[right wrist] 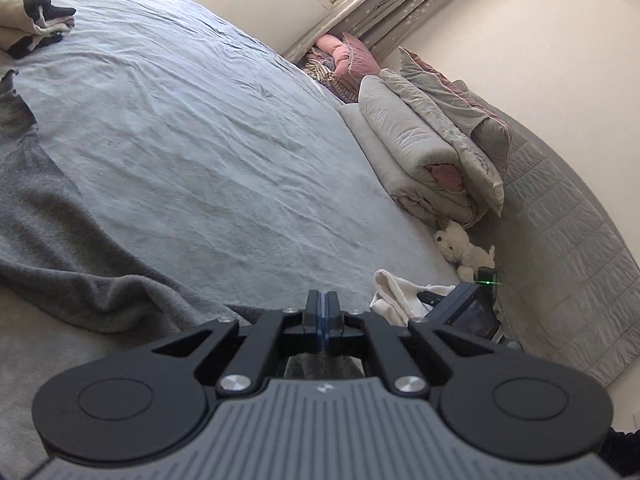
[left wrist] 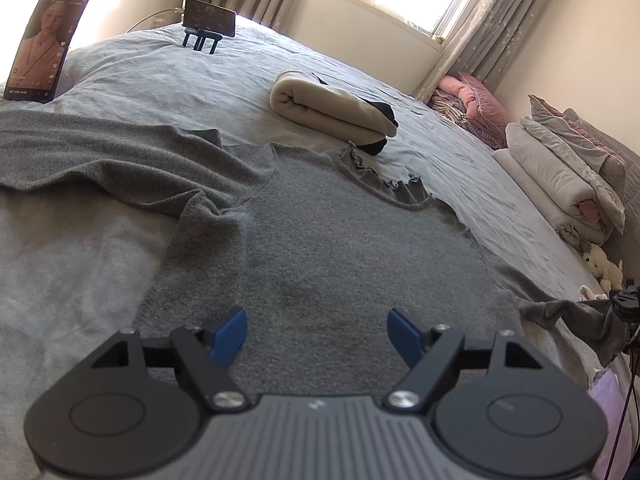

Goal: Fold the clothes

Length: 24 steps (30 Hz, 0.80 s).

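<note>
Sunlight is coming through the window onto a big bed (left wrist: 168,80). Lying flat in the middle of the left wrist picture is the gray sweater (left wrist: 320,248), spread out so it can be folded. The left gripper (left wrist: 316,334) is hovering over its lower part with jaws wide and nothing between them. The right gripper (right wrist: 322,312) has its jaws pressed together; it may be pinching gray cloth, but I cannot tell. No boxes or baskets are showing. A folded cream garment (left wrist: 328,110) is sitting farther up the bed.
</note>
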Each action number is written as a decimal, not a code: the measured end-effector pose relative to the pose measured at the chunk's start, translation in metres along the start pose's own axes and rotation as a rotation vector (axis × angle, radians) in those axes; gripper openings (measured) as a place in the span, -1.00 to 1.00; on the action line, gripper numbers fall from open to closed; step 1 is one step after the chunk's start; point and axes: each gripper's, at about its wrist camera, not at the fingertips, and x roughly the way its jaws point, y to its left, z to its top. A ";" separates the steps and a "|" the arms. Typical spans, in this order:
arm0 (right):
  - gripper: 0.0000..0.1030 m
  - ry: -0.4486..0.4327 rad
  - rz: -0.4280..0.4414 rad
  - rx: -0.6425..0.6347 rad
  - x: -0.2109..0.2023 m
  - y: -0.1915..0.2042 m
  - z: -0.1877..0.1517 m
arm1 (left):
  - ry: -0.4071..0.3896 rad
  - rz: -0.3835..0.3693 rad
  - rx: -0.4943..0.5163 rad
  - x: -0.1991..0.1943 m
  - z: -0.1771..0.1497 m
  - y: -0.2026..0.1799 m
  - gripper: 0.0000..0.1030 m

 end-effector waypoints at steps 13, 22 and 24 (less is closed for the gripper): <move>-0.98 0.074 -0.001 0.001 0.081 -0.016 -0.010 | 0.002 -0.127 0.277 0.011 0.035 -0.044 0.49; -0.98 0.075 0.259 0.077 0.105 -0.029 -0.024 | 0.023 -0.198 0.653 0.130 0.070 -0.153 0.33; -0.97 0.062 0.340 0.076 0.105 -0.039 -0.021 | 0.030 -0.211 0.698 0.156 0.072 -0.174 0.32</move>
